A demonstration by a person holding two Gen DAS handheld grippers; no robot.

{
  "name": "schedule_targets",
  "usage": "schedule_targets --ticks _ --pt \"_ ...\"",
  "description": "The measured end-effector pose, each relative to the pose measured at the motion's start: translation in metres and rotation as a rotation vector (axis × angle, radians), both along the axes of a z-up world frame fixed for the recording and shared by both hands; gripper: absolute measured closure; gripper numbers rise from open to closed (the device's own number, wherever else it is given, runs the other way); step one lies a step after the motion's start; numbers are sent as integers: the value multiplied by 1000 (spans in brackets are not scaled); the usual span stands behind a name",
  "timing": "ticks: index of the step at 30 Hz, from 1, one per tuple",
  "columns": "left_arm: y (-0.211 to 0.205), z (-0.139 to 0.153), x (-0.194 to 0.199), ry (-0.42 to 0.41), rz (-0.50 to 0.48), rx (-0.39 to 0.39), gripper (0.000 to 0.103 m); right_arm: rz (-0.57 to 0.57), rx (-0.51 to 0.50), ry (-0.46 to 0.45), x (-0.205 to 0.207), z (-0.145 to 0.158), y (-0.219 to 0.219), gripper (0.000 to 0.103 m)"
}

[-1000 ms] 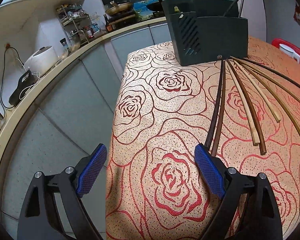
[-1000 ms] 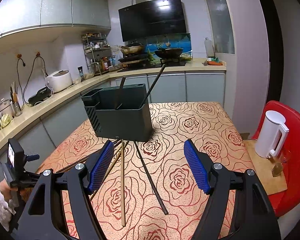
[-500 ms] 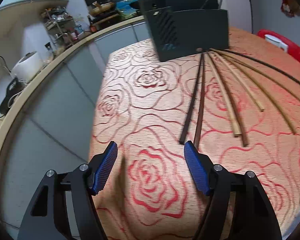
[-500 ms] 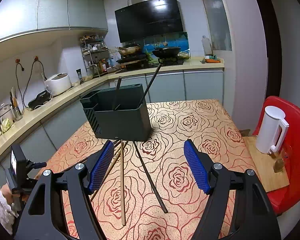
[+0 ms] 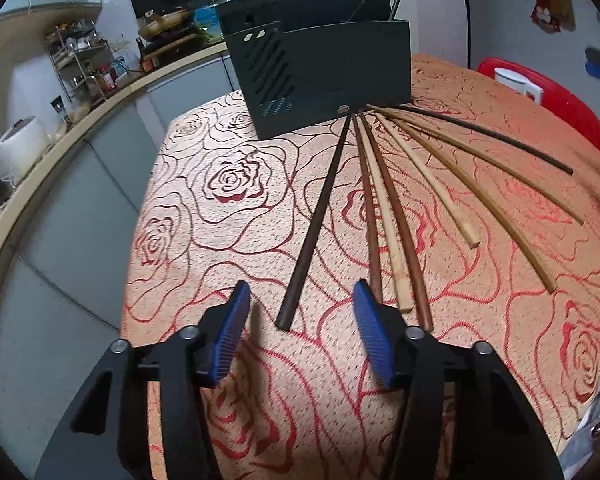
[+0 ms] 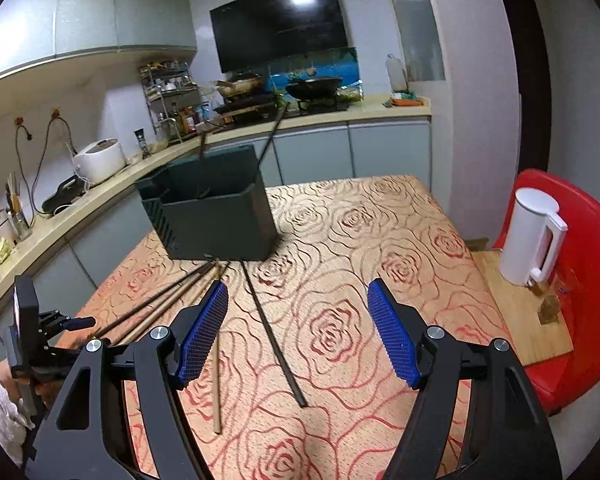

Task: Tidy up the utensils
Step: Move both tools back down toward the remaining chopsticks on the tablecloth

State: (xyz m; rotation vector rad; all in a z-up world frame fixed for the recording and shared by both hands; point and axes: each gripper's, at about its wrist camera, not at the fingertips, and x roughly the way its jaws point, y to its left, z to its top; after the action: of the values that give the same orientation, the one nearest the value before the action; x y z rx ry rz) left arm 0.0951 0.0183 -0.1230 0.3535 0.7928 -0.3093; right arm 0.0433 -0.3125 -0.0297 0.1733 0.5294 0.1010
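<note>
Several chopsticks fan out on the rose-patterned tablecloth (image 5: 228, 240) from the foot of a dark green utensil holder (image 5: 332, 80). The leftmost dark chopstick (image 5: 312, 224) ends between the fingers of my left gripper (image 5: 298, 336), which is open and low over the cloth. Brown and pale chopsticks (image 5: 396, 240) lie by its right finger. In the right wrist view, my right gripper (image 6: 296, 336) is open and empty above a black chopstick (image 6: 272, 332) and a tan one (image 6: 217, 364). The holder (image 6: 216, 220) holds two upright chopsticks.
A white kettle (image 6: 532, 236) stands on a wooden board on a red chair (image 6: 588, 280) right of the table. The table's left edge drops to grey cabinets (image 5: 72, 216). A kitchen counter with a rice cooker (image 6: 100, 160) runs behind.
My left gripper has moved right and forward over the table, bringing the dark chopstick's near end between its fingers, and its fingers have narrowed somewhat. The right gripper has barely shifted.
</note>
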Motion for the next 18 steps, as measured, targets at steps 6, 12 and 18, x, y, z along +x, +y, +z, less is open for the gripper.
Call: schedule_targets --ticks 6,12,18 --pt "-3 -2 -2 7 -24 -19 83 4 -11 44 3 -19 -6 33" --pt "0 -2 -2 16 -18 -44 94 47 -28 113 10 -45 0 33" --pt "9 2 -4 -2 23 -48 94 136 -81 195 18 -73 18 37"
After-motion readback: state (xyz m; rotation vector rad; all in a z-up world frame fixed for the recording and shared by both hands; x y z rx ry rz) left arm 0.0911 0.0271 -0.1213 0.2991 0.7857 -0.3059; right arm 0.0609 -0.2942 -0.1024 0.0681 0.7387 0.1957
